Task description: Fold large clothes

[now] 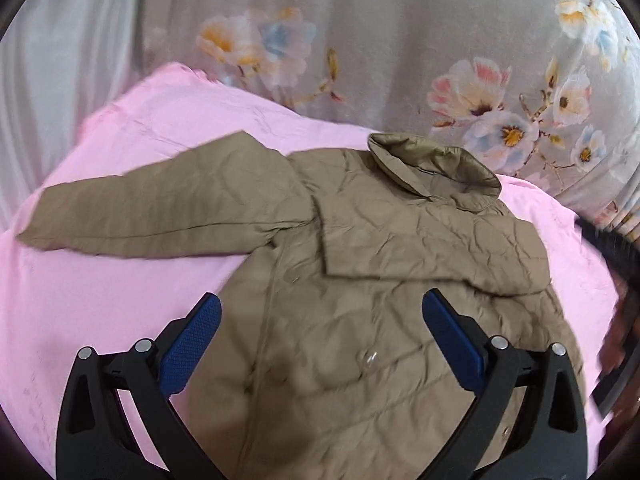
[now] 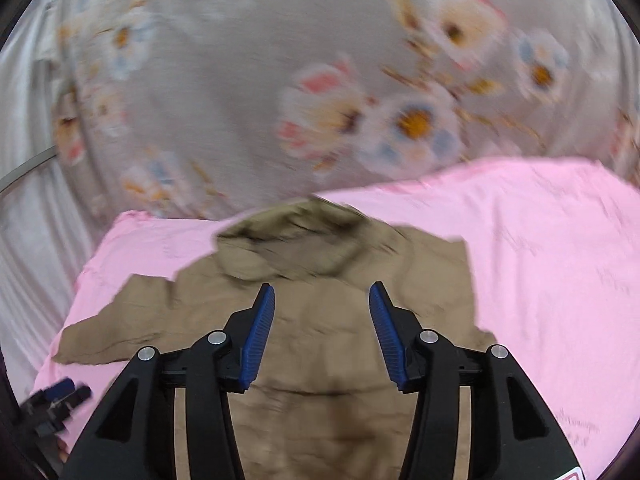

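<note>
- The olive quilted jacket (image 1: 360, 280) lies flat on the pink sheet (image 1: 120, 280), one sleeve folded across its chest, the other sleeve (image 1: 160, 208) spread outward, awaiting folding.
- Left gripper (image 1: 322, 344) hovers above the jacket, jaws wide, empty.
- Right gripper (image 2: 322, 336) likewise agape, holding nothing.
- Floral curtain (image 1: 360, 40) hangs beyond the jacket.

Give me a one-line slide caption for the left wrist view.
Open left tongs hover over a khaki jacket on pink sheet, one sleeve folded across.

No readable text, label, brand, number or sign is found in either view. Faint darker marks are seen on the pink cotton sheet (image 2: 580, 426) near its lower right edge, but they are too blurred to be read.
</note>
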